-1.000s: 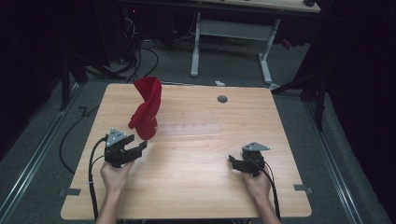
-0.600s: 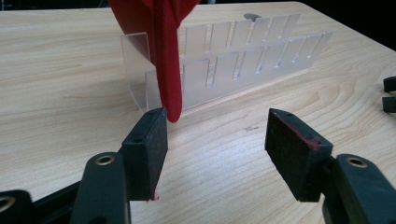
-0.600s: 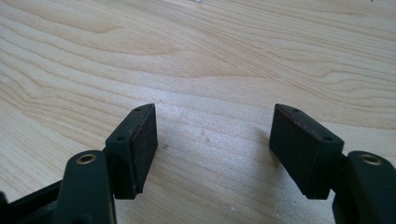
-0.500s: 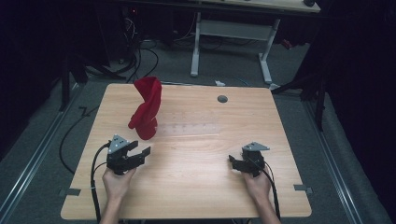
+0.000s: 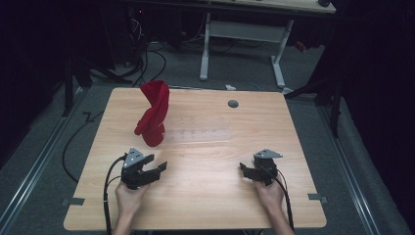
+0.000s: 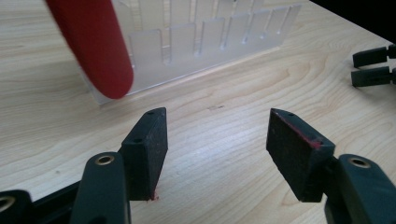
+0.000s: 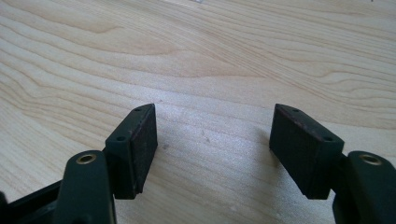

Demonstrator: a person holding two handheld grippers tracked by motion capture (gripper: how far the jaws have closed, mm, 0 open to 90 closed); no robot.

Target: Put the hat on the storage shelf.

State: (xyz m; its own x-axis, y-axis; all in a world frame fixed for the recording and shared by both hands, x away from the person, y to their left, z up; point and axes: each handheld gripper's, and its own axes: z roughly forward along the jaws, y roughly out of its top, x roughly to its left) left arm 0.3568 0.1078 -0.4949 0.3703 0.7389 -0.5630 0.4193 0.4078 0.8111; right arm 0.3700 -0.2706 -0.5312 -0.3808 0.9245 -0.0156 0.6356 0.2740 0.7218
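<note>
Taking the clear plastic slotted rack at the middle of the wooden table as the landmark: a red, twisted, tall cloth-like object stands at the rack's left end, touching it, its long axis upright and leaning a little. In the left gripper view its rounded lower end hangs just in front of the rack's left corner.

The left gripper lies nearer the person than the rack and toward its left end, jaws released with nothing between them, pointing toward the rack's right side. The red object is ahead and to the left of its jaws. The right gripper rests nearer the person than the rack's right end, likewise spread and empty over bare wood.

The left hand is clearly nearer the red object, so I judge any reach would fall to it.
</note>
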